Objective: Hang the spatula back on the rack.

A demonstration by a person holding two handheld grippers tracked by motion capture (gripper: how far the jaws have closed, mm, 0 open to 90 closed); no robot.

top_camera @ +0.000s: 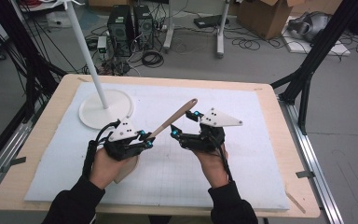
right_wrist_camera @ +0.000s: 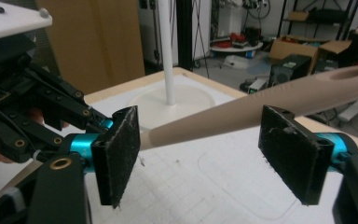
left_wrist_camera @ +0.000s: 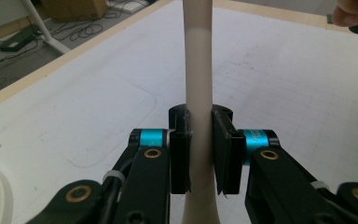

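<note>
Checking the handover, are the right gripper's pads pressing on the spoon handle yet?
No, in the right gripper view the right gripper stands open, its pads apart from the spoon handle.

Black hand-held gripper (top_camera: 145, 139): cyan joints, brass screws, grey plate; black sleeves (top_camera: 74, 205).

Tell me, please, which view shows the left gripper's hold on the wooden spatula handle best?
The left gripper view: both pads clamp the handle. The high view shows it far off; the right gripper view shows the handle crossing its open jaws.

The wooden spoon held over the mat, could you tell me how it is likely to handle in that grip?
The wooden spoon probably stays stiff: its handle runs straight. Its smooth, rounded handle may pivot between the left tongs, which clamp it at one spot.
</note>
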